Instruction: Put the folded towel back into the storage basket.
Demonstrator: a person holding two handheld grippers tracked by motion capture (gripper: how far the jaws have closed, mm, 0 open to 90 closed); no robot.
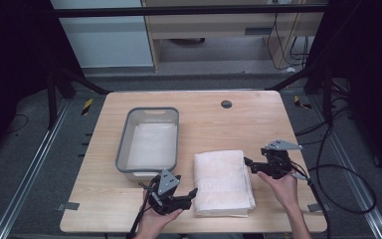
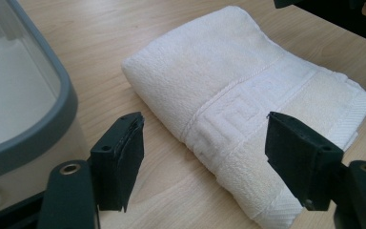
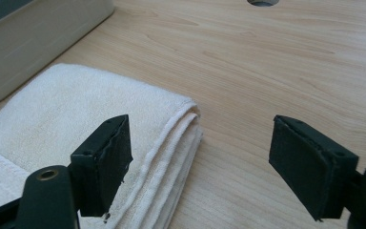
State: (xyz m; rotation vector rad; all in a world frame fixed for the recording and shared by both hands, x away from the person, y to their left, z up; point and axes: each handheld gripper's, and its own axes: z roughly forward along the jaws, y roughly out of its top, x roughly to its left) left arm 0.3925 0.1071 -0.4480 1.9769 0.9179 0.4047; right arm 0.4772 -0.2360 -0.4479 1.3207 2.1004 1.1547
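Two hand-held grippers flank a folded towel on a wooden table.

High view: the folded white terry towel (image 1: 223,182) lies at lower centre, just right of the grey-rimmed translucent plastic tub (image 1: 149,142); the left gripper (image 1: 193,194) sits at the towel's lower left edge and the right gripper (image 1: 249,166) at its upper right edge.
Left gripper view: its jaws stand apart, holding nothing, with the towel (image 2: 248,100) beyond them at centre.
Right gripper view: its jaws are spread and hold nothing, with the towel's (image 3: 76,129) layered corner between them at lower left.
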